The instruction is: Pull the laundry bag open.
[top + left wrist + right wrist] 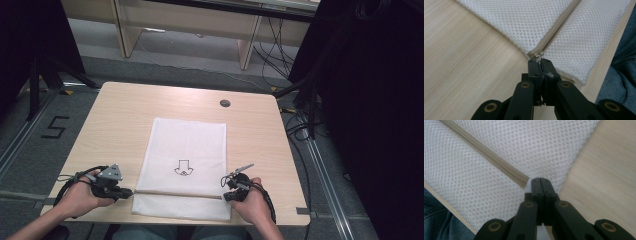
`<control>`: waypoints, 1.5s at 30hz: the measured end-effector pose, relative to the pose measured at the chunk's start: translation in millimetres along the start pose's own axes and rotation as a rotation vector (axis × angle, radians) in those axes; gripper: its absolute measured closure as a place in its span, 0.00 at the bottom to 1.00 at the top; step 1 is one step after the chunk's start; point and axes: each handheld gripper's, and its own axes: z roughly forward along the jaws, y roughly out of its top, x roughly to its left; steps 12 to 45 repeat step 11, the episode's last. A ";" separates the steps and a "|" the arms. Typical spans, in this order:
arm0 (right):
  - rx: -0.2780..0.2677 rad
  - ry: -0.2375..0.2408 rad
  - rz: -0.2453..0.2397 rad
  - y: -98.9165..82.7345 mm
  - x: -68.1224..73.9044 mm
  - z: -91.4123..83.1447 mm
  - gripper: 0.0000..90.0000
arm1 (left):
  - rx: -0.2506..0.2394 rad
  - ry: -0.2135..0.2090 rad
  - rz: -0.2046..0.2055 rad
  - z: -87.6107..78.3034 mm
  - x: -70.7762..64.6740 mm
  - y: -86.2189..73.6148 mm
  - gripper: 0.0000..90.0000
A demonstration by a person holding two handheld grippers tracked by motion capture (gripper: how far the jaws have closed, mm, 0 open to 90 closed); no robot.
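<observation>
A white mesh bag (185, 160) is lying flat at the centre of the table (110, 125) in the high view, its near end reaching the bottom edge, with a beige zipper (175, 194) running across it low in the frame. The left claw (129, 191) is sitting at the bag's lower left corner; in the left gripper view its jaws are pressing together on the zipper pull (537, 55) at the centre of the frame. The right claw (226, 196) is sitting at the zipper's other end, lower right of the bag. In the right gripper view its jaws are standing fully closed at the bag's edge, seemingly pinching the mesh beside the zipper's end, though the contact is hard to make out.
</observation>
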 end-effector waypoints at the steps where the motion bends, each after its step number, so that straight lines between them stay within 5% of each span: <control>1: 0.000 0.000 0.000 0.0 0.0 0.0 1.00 | 0.000 0.000 0.000 0.0 0.0 0.0 0.97; 2: -0.002 -0.002 0.003 -0.3 0.0 -0.1 1.00 | 0.006 0.000 0.020 -0.4 1.7 -0.7 0.97; 3: -0.015 0.000 -0.023 0.0 -1.1 0.9 1.00 | -0.075 0.008 -0.040 0.8 -1.9 -0.6 0.96; 5: -0.014 -0.002 -0.029 0.3 -0.9 0.7 1.00 | -0.092 0.028 -0.040 -2.2 0.1 -0.3 0.84; 6: -0.013 0.005 -0.011 -0.8 -0.4 -0.2 0.99 | -0.138 0.010 -0.079 -3.8 0.9 -0.8 0.73; 7: -0.013 0.005 -0.011 -0.8 -0.4 -0.2 0.99 | -0.189 -0.030 -0.132 -4.6 1.6 -2.2 0.73; 8: -0.027 0.020 -0.002 -2.5 0.7 -4.2 0.87 | -0.268 -0.055 -0.168 -9.0 3.8 -5.1 0.61; 9: -0.027 0.020 -0.002 -2.5 0.7 -4.2 0.87 | -0.268 -0.055 -0.168 -9.0 3.8 -5.1 0.59; 10: -0.083 0.020 -0.012 -3.4 1.1 -9.1 0.82 | -0.337 -0.027 -0.170 -11.7 7.9 -5.4 0.55; 45: -0.083 0.020 -0.012 -3.4 1.1 -9.1 0.82 | -0.337 -0.027 -0.170 -11.7 7.9 -5.4 0.52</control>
